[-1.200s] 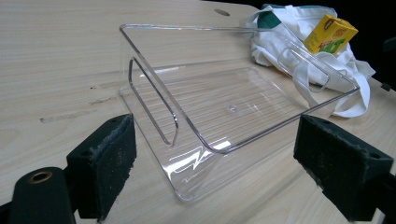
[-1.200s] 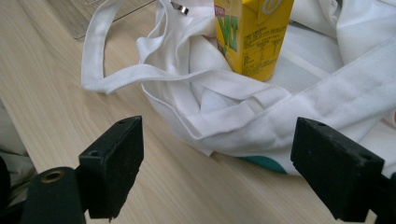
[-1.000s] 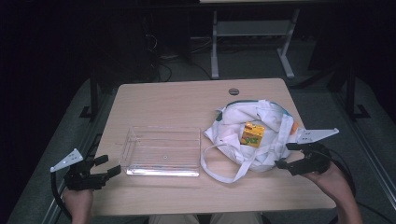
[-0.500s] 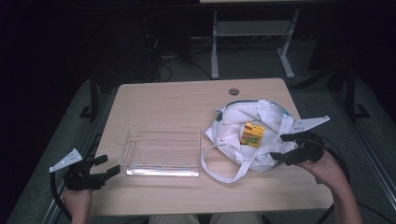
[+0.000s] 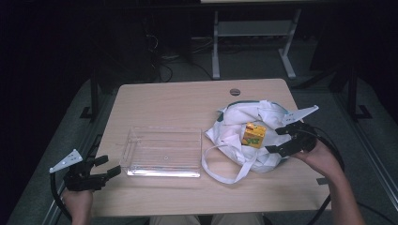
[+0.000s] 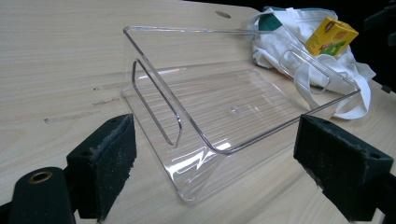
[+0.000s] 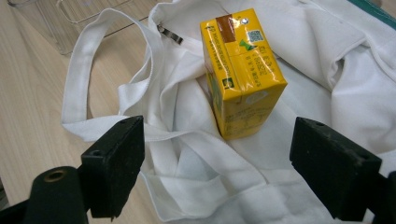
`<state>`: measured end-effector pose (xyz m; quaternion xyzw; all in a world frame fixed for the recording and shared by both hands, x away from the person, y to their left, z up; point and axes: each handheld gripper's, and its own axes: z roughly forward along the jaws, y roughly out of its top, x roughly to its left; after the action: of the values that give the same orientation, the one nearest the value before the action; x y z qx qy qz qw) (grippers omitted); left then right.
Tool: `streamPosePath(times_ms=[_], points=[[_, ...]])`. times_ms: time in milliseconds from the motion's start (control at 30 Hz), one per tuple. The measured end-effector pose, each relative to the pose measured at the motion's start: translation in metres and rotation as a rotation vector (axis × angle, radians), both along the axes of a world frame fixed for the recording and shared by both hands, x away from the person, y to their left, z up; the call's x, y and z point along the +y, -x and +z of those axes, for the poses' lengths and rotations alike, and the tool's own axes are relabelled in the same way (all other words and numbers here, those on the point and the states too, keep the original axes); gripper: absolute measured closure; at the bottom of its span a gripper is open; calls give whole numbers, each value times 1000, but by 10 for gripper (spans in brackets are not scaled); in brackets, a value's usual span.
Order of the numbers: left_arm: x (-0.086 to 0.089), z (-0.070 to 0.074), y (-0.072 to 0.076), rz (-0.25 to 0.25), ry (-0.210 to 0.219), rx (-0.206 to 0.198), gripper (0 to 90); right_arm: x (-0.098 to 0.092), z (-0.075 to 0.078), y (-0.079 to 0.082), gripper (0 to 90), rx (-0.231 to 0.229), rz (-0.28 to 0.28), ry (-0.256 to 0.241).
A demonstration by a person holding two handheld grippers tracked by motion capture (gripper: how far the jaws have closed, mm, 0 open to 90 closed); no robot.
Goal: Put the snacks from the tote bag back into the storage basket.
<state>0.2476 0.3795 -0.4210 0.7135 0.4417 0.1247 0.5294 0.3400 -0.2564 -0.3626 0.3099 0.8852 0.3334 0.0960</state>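
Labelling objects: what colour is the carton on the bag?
Yellow carton with a brown top patch; clearest in the right gripper view.

The tray (image 5: 162,152) lies on the surface (image 5: 187,101), left of centre toward the near edge. The bag (image 5: 248,136) lies just to its right, with one strap (image 5: 220,171) trailing toward the near edge. The carton (image 5: 254,134) rests on the bag. The left gripper (image 5: 104,168) sits off the surface's near left corner, left of the tray; the right gripper (image 5: 278,139) sits over the bag's right side, beside the carton.

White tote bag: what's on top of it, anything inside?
A yellow juice carton lies on the crumpled white tote bag, between the open right claw's jaws. The bag's inside is hidden by folded cloth, so contents cannot be told.
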Motion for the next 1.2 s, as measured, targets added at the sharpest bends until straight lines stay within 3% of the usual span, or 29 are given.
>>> streamPosePath(times_ms=[500, 1200], points=[[1, 0, 0, 2, 0, 0, 126, 18, 6, -27, 186, 21, 26, 54], [1, 0, -1, 4, 2, -1, 126, 38, 0, -54, 247, 32, 77, 119]])
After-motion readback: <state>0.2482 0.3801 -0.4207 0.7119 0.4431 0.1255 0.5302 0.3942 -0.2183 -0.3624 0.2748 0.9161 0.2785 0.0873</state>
